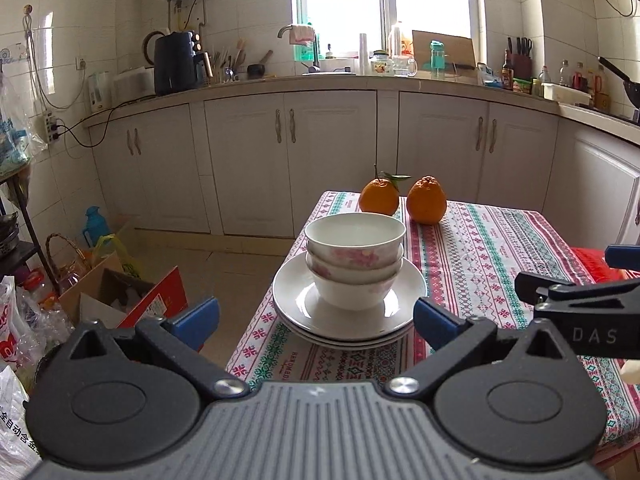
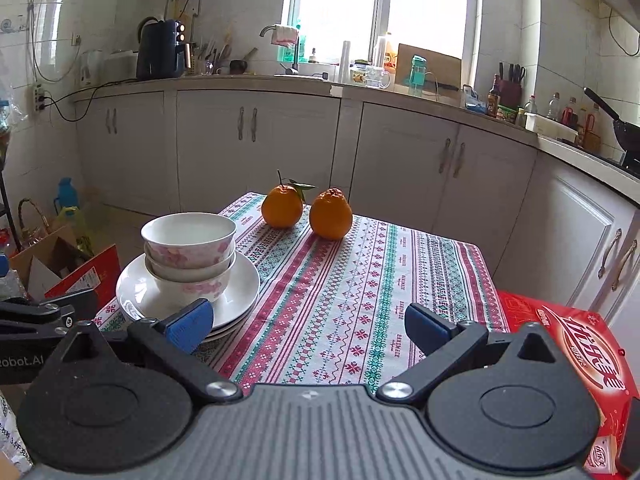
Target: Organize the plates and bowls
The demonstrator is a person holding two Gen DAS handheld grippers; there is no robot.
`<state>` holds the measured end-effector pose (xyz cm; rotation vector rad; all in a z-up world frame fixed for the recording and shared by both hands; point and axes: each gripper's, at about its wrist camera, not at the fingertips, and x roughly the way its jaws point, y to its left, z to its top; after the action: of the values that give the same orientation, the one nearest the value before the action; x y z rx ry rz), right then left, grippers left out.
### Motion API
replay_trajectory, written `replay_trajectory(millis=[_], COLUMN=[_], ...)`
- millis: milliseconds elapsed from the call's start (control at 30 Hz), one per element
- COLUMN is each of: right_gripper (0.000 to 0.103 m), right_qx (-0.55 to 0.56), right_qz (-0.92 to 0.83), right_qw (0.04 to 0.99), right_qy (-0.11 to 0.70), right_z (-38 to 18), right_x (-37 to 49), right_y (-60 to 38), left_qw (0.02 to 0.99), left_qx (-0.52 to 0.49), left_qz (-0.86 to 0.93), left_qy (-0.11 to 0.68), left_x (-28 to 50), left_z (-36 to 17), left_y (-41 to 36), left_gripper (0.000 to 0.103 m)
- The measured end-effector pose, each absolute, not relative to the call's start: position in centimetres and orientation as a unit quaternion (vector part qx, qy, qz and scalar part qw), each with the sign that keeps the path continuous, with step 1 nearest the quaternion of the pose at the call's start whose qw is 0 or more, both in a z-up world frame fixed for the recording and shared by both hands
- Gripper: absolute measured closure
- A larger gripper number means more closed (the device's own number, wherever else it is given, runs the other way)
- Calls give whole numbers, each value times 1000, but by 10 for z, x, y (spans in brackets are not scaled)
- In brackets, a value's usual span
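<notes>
Three nested white bowls with pink flowers (image 1: 354, 264) stand on a stack of white plates (image 1: 406, 290) at the table's left edge. They also show in the right wrist view: the bowls (image 2: 188, 256) on the plates (image 2: 244, 292). My left gripper (image 1: 316, 320) is open and empty, just in front of the stack, its blue pads on either side of the plates' near rim. My right gripper (image 2: 308, 326) is open and empty over the cloth, to the right of the stack. It shows at the right of the left wrist view (image 1: 568, 284).
Two oranges (image 1: 380, 197) (image 1: 426, 200) sit at the far end of the patterned tablecloth (image 1: 500, 256). A red package (image 2: 568, 344) lies at the table's right edge. Cardboard boxes (image 1: 120, 296) and bags stand on the floor to the left. Kitchen cabinets (image 1: 288, 160) lie behind.
</notes>
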<state>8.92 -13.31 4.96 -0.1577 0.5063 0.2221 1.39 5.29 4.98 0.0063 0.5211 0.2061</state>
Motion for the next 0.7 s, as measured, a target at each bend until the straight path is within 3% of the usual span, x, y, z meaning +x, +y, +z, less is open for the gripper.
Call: replay_trajectory(millis=[700], right_gripper=[0], right_qx=[-81], right_qz=[101], right_qw=[955], right_qy=[266], right_z=[39], right_x=[92], right_y=[-128], left_qw=[958], left_qx=[-5], left_qz=[114], left_qy=[264], left_x=[17], left_z=[45], left_y=[55], left_gripper=[1])
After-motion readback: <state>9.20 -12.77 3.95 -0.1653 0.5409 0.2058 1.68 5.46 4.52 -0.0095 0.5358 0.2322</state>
